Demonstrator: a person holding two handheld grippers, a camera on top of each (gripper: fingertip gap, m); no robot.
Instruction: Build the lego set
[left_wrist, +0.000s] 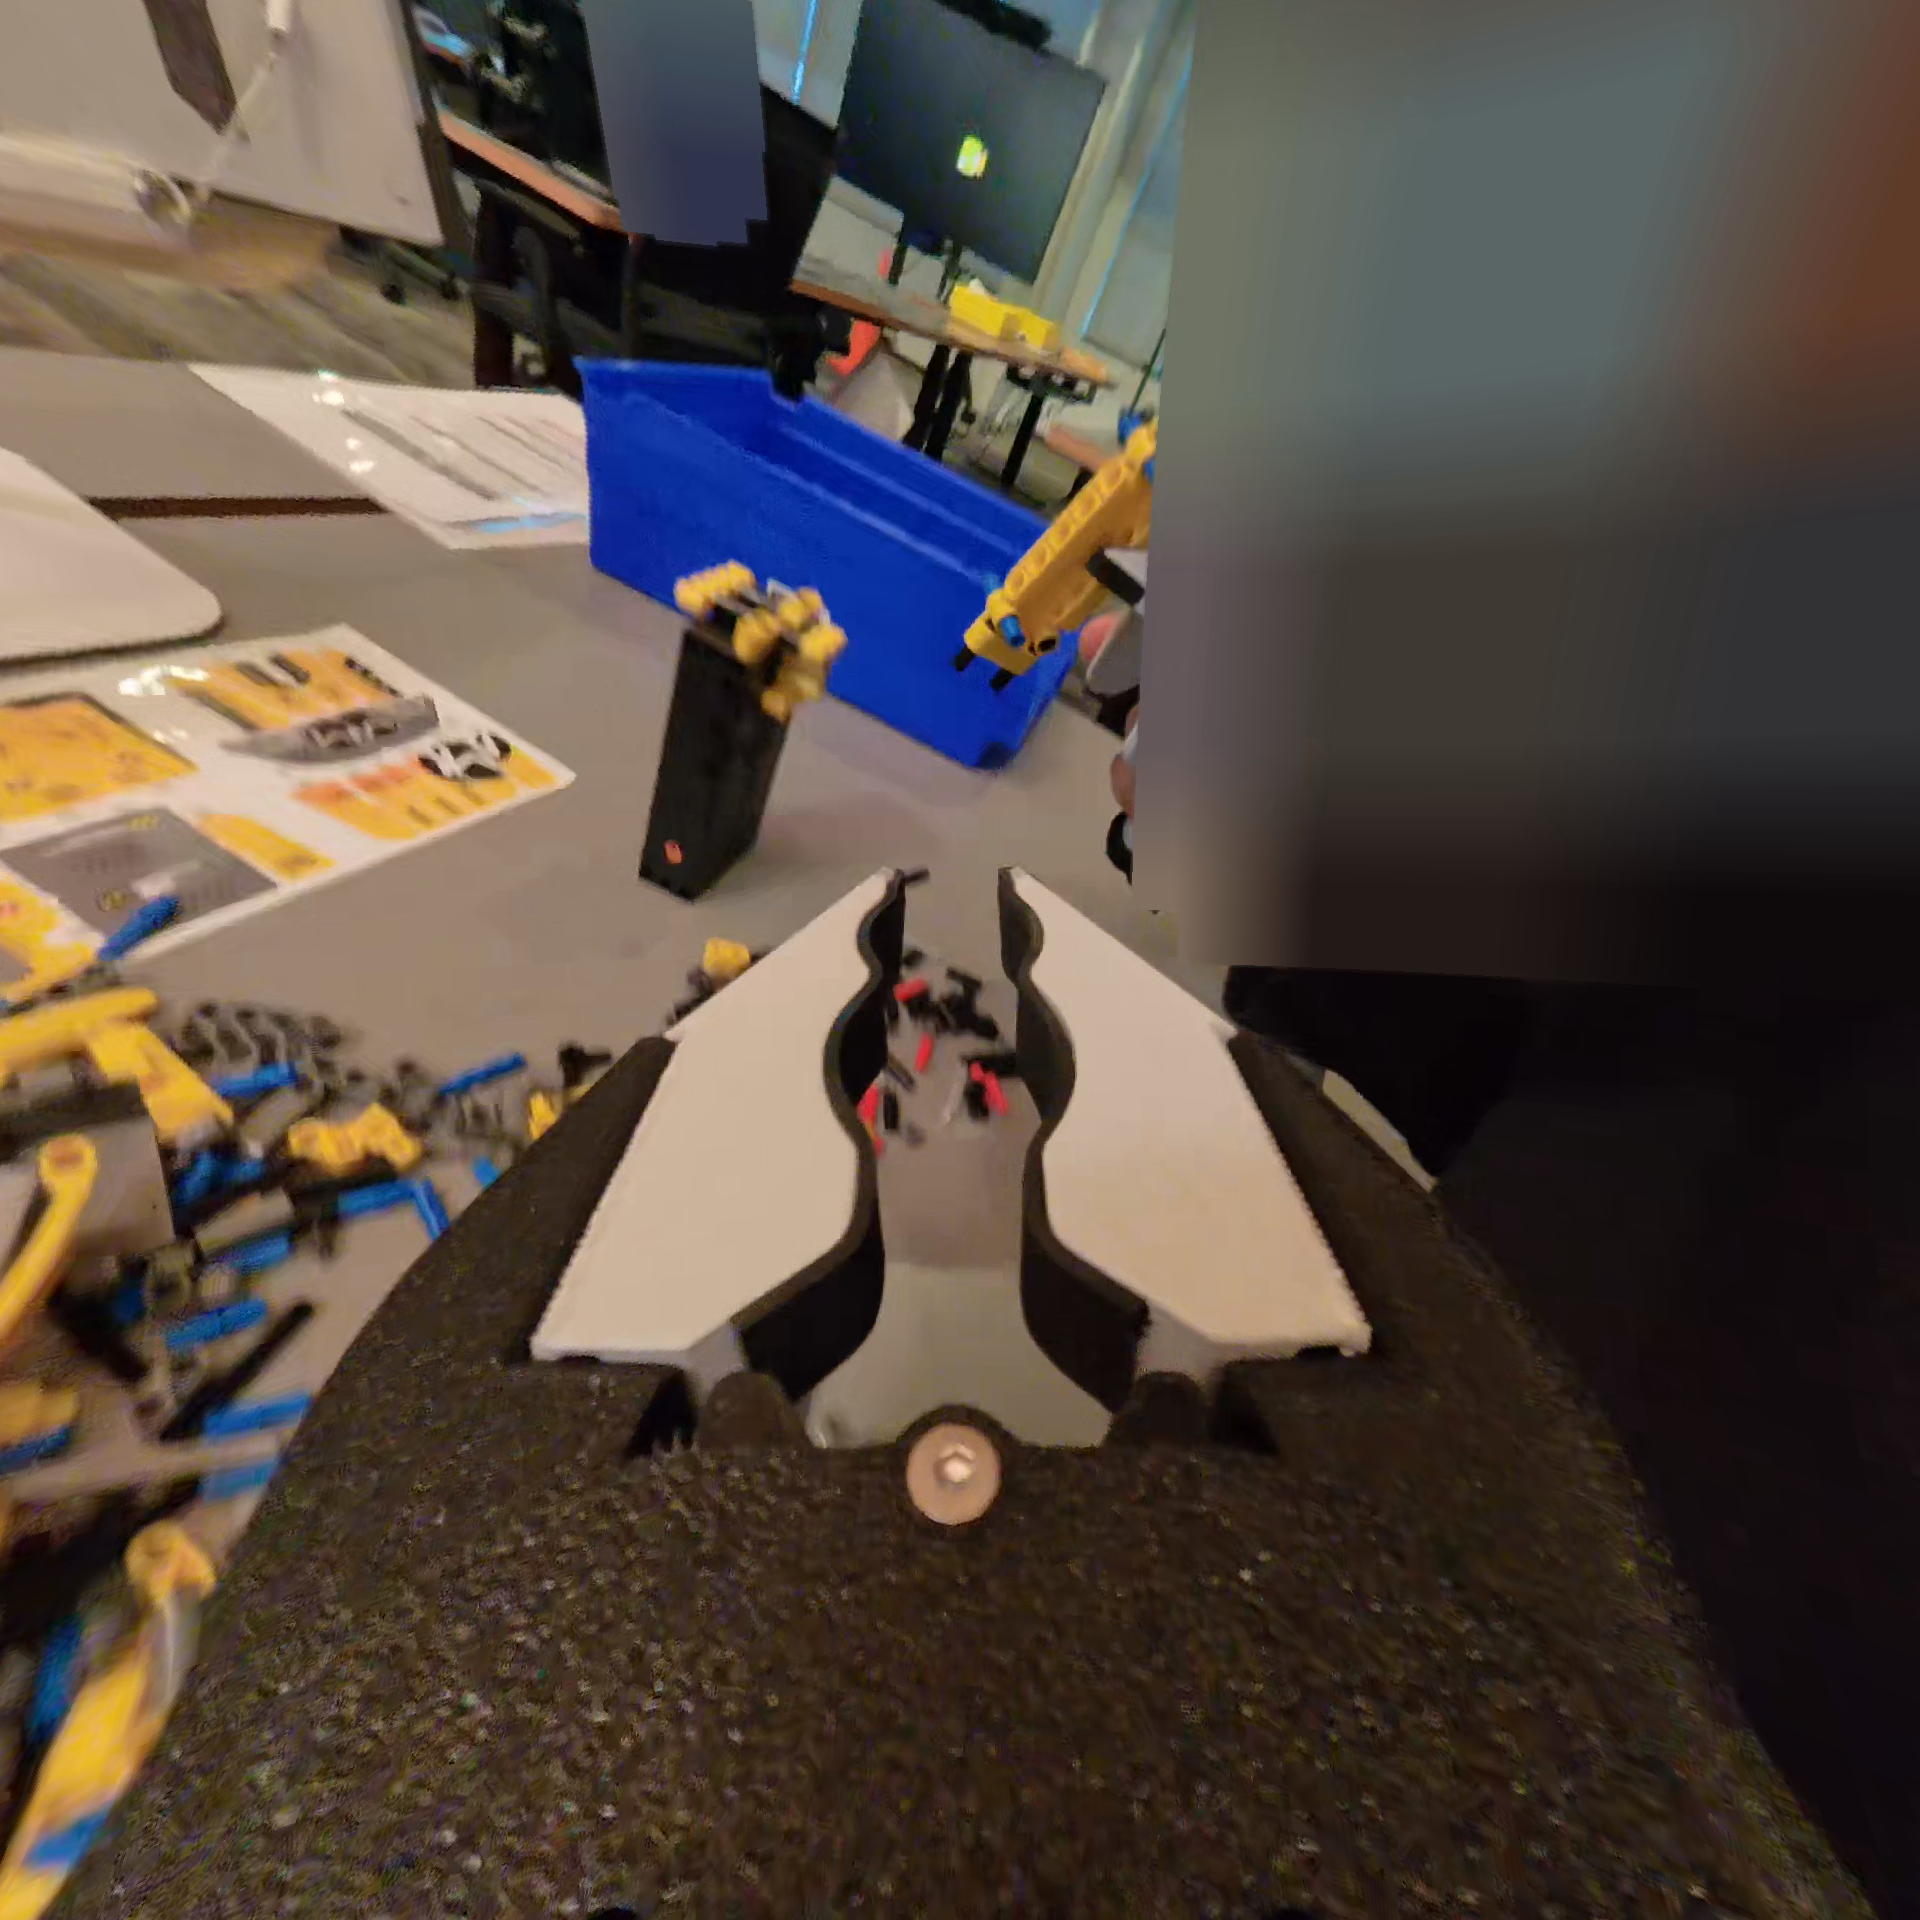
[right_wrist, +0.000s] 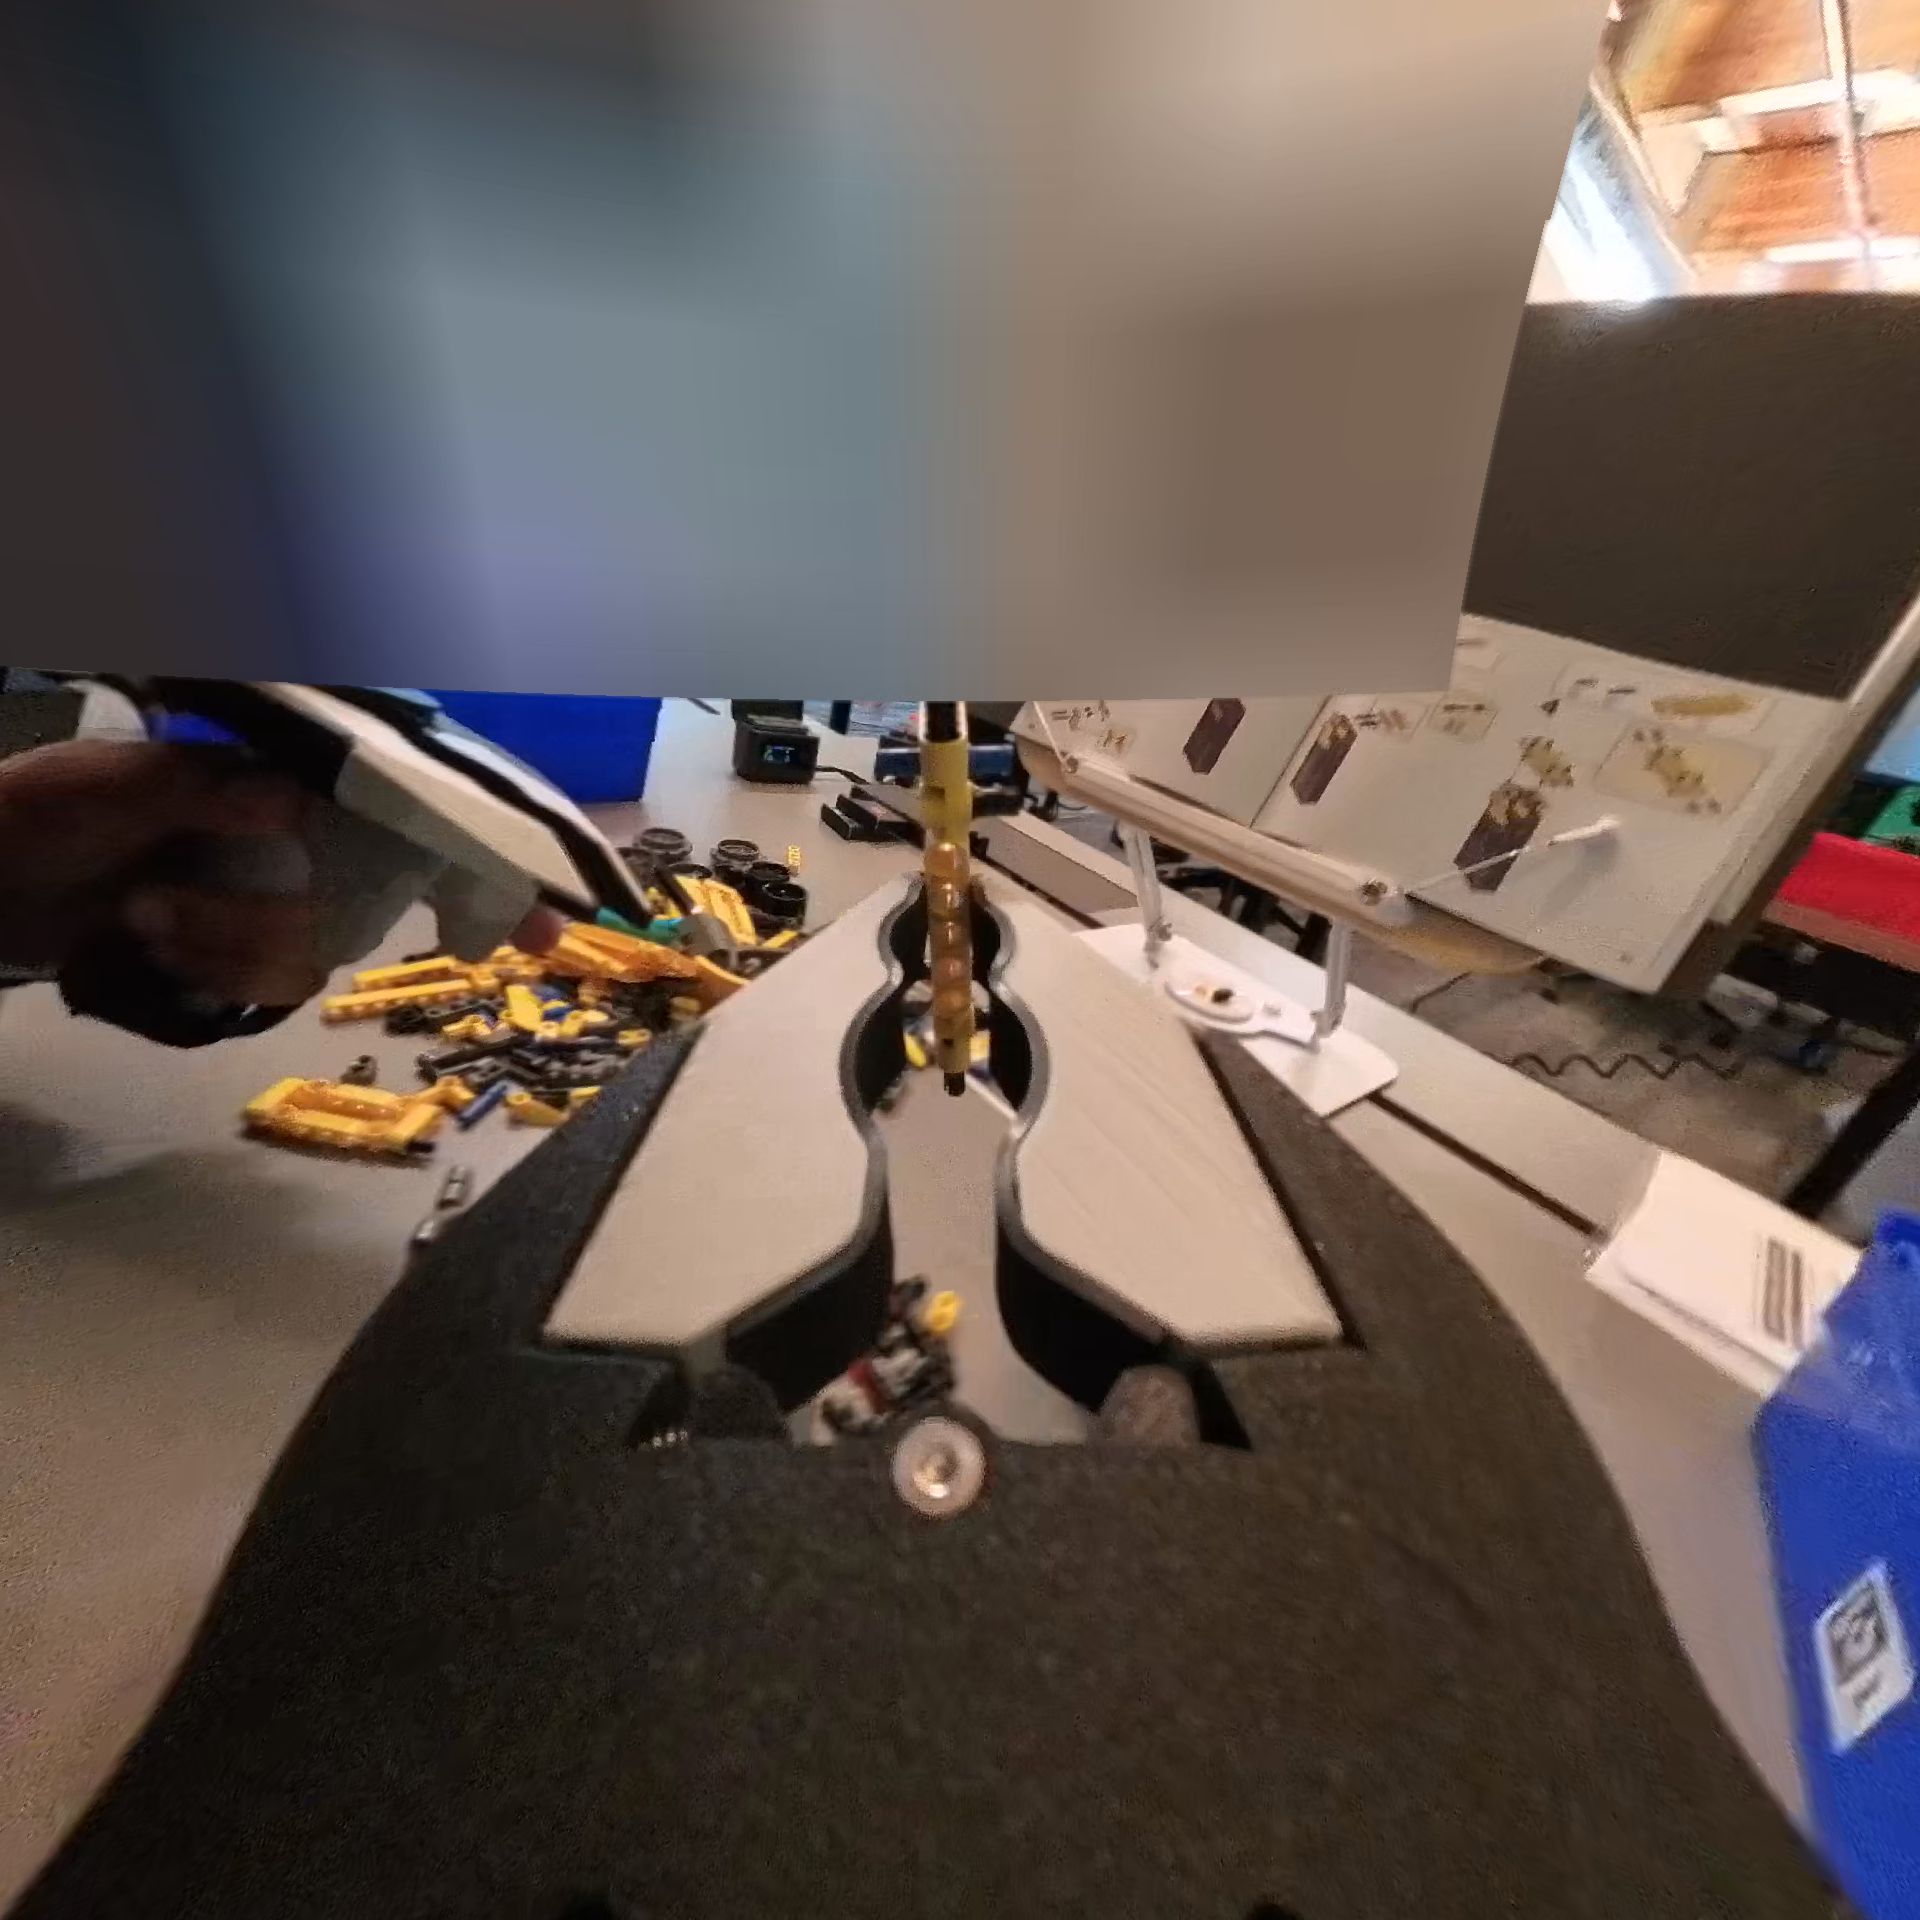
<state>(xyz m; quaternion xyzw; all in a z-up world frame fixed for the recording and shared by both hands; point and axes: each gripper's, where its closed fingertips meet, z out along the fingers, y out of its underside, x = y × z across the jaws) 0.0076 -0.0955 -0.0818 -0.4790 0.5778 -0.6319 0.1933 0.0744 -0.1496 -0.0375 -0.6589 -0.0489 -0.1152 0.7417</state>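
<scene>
Our left gripper (left_wrist: 951, 883) hangs with its jaws parted and nothing between them, over a scatter of small red and black pins (left_wrist: 940, 1049) on the grey tabletop (left_wrist: 499, 935), near an upright black block (left_wrist: 717, 769) topped with yellow pieces. Our right gripper (right_wrist: 951, 920) has its jaws clamped on a yellow holed beam (right_wrist: 948, 935), held upright above the tabletop. A heap of yellow, black and blue parts (right_wrist: 540, 997) lies to its left, and a blue bin (left_wrist: 790, 520) stands behind the block.

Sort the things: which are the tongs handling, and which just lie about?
Handled: long yellow holed plastic beam, gripped by right tongs; small red and black plastic pins, beneath open left tongs.
Lying about: blue plastic bin; printed paper sheet; black upright block.
</scene>
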